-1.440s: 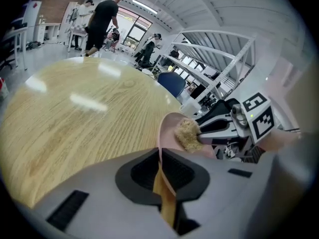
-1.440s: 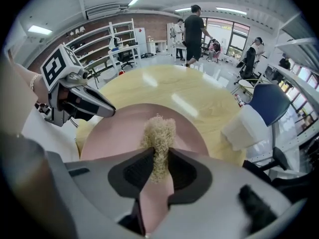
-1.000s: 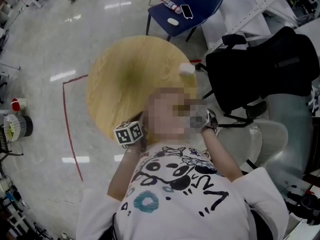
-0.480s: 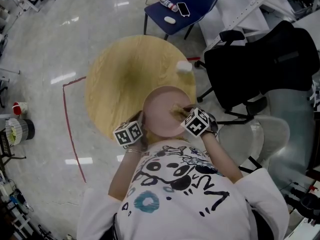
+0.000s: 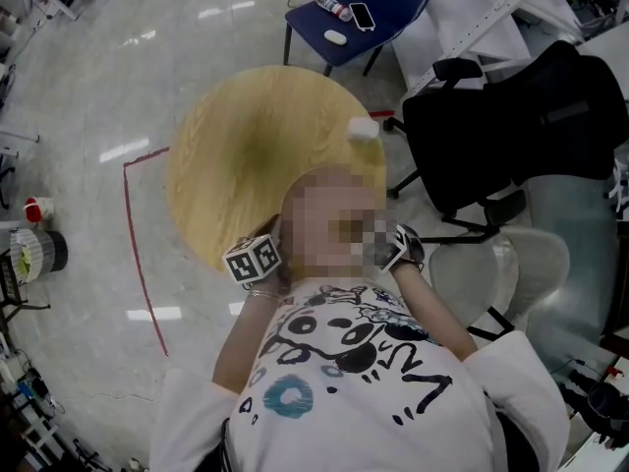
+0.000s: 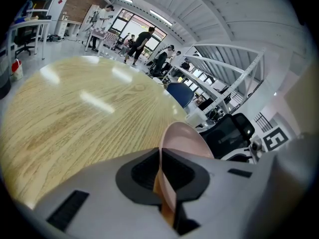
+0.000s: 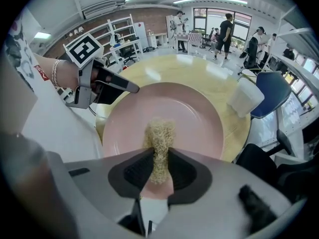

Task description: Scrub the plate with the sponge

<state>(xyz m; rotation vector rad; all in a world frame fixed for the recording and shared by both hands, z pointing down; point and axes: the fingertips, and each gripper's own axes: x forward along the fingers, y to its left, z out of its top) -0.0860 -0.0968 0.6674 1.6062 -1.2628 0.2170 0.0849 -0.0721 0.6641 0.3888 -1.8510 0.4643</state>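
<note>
Left gripper (image 6: 162, 180) clamped on rim of plate (image 7: 199, 118), held at the table's (image 5: 236, 155) near edge. Right gripper (image 7: 159, 171) pinches sponge (image 7: 159, 133), its tip on the plate. Head view: plate and right gripper blurred out.

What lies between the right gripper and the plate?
The sponge: the right gripper pinches it, and its free end seems to rest on the plate. The right gripper view shows this; the head view is blurred there.

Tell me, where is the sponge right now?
In the right gripper view, the straw-coloured sponge is pinched in the right gripper, against the pink plate that the left gripper holds by its rim above the wooden table.
</note>
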